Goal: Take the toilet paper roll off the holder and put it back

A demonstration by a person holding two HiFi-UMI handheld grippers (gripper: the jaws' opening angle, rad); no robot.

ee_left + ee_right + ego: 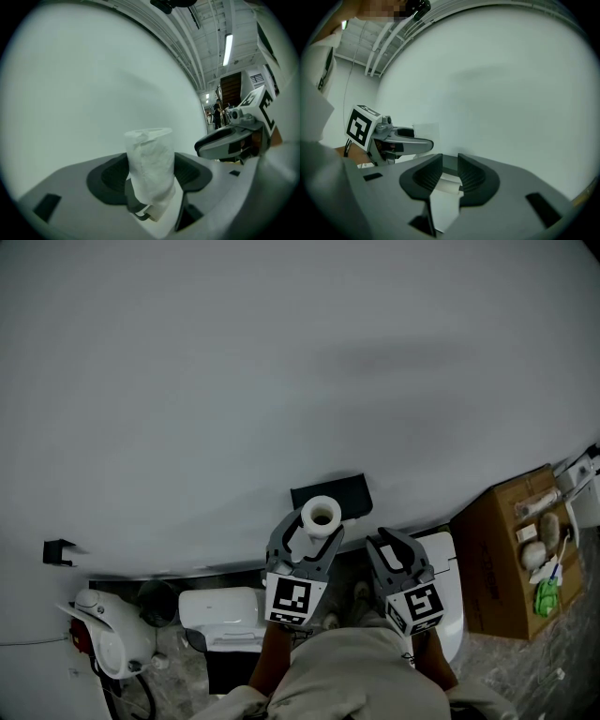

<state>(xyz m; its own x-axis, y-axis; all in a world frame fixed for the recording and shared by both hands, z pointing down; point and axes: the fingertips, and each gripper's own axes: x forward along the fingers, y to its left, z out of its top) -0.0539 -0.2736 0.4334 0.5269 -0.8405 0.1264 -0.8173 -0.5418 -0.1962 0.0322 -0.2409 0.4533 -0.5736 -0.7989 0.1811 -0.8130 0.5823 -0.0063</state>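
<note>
My left gripper (312, 527) is shut on the white toilet paper roll (321, 514), whose cardboard core faces up at the head camera. The roll sits just below the black holder (330, 491) on the pale wall and may touch its lower edge. In the left gripper view the roll (151, 164) stands upright, squeezed between the dark pads (111, 176). My right gripper (392, 542) hovers just right of it, with a narrow gap between its jaws and nothing in them. The right gripper view shows its own jaws (450, 171) and the left gripper (401, 143) with the roll (425, 129).
A white toilet tank (220, 613) stands below the grippers. To its left is a white appliance (103, 634). A cardboard box (497, 559) with small items on top stands at the right. A small black bracket (58, 551) sticks out of the wall at the left.
</note>
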